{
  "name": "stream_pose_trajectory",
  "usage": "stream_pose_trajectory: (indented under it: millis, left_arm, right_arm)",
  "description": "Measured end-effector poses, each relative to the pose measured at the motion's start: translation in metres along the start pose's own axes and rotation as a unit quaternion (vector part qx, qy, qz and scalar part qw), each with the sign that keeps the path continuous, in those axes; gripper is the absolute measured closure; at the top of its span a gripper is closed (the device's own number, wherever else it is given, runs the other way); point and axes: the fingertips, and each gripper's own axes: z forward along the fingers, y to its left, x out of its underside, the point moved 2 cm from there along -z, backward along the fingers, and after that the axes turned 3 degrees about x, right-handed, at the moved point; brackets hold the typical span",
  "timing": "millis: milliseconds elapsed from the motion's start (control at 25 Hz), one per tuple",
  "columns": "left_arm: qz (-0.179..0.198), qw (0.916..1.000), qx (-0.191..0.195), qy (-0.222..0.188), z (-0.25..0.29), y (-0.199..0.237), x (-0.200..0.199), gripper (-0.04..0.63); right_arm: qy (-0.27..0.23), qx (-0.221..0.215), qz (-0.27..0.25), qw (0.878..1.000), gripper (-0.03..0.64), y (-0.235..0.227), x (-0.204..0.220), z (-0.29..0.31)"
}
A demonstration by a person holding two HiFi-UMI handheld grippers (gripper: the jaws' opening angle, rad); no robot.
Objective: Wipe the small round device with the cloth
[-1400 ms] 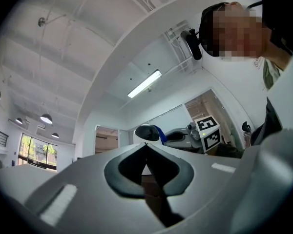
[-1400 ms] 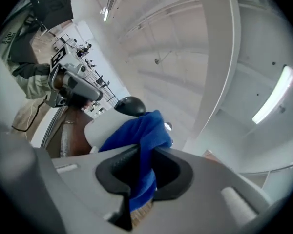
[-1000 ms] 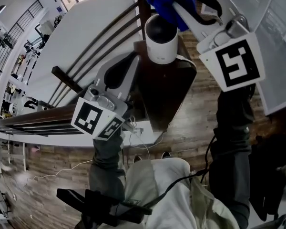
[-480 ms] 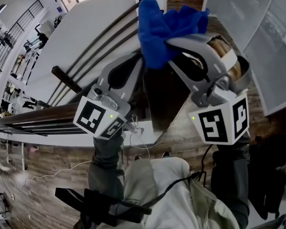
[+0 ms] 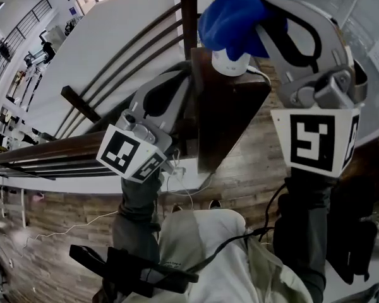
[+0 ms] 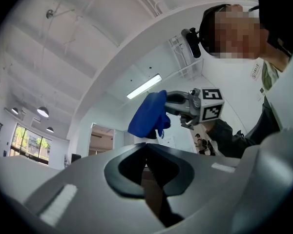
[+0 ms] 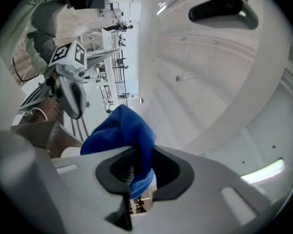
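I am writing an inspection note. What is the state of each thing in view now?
Device: upright on the wooden shelf, top hidden by the cloth.
Cloth: bunched, held over the device.
Right hand-held gripper: shut on the cloth.
Left hand-held gripper: jaws together.

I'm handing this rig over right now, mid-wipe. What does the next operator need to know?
Left claw: shut, empty, beside the dark wooden stand, left of the device.
Right claw: shut on the blue cloth.
Small round device: upright on the stand's top. The cloth covers its top, and only its white lower body shows.
Done: cloth gripped and set over the device.
Left: wipe the top and sides. How much is already clean cannot be told.
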Motion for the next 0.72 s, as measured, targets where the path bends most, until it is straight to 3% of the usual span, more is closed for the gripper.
stream_pose_trajectory:
  millis: [80,200,440,720]
  left_arm:
    - [-0.005,1.0,0.002,0.0,-0.005,0.0,0.002,0.6]
    - [-0.007,1.0,0.001,0.0,-0.013,0.002,0.001,0.6]
    - [-0.009,1.0,0.001,0.001,-0.024,0.012,-0.001,0.6]
    - [-0.024,0.9994,0.025,0.003,-0.029,0.003,0.006,0.6]
  right_arm:
    - [0.043,-0.008,-0.007,0.999,0.552,0.0,0.007,0.019]
    - [0.096,-0.054,-0.05,0.993,0.552,0.03,0.018,0.041]
    - [0.109,-0.076,-0.045,0.99,0.558,0.065,0.012,0.033]
    - [0.145,-0.134,-0.124,0.972,0.558,0.125,0.012,0.013]
